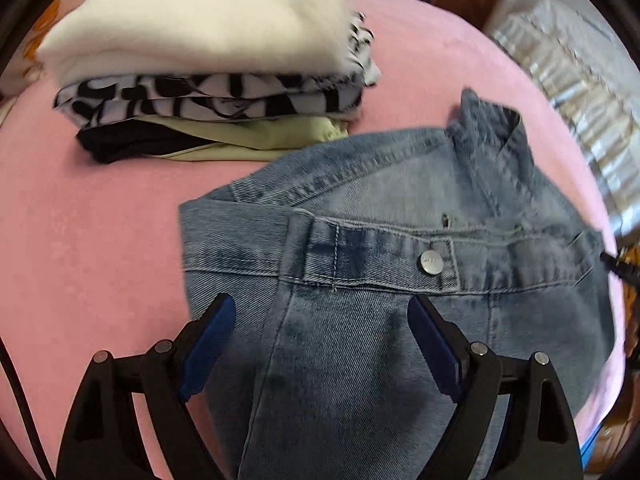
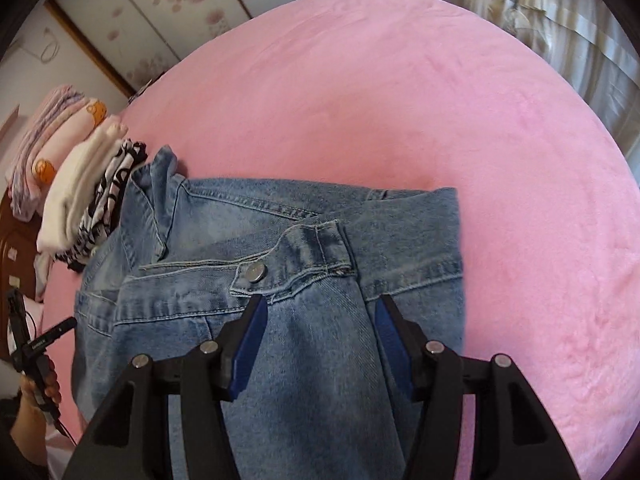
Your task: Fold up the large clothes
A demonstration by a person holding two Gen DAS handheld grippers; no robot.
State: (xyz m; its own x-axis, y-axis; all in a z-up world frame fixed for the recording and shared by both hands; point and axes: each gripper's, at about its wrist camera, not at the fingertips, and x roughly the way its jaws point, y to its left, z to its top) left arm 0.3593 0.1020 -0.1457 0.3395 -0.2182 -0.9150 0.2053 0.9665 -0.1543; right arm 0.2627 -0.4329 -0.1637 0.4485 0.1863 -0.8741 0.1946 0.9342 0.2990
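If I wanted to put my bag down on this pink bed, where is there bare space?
The widest bare stretch of the pink blanket lies beyond and right of the denim jacket, toward the curtains. Another patch lies left of the jacket, below the folded stack. It is crowded where the jacket's collar meets that stack.

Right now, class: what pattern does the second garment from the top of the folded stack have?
A bold black-and-white print, clearest in the left wrist view.

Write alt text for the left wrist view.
A partly folded blue denim jacket lies on a pink bedspread, with the left gripper above it, jaws open. Behind it sits a stack of folded clothes, a cream garment on top.
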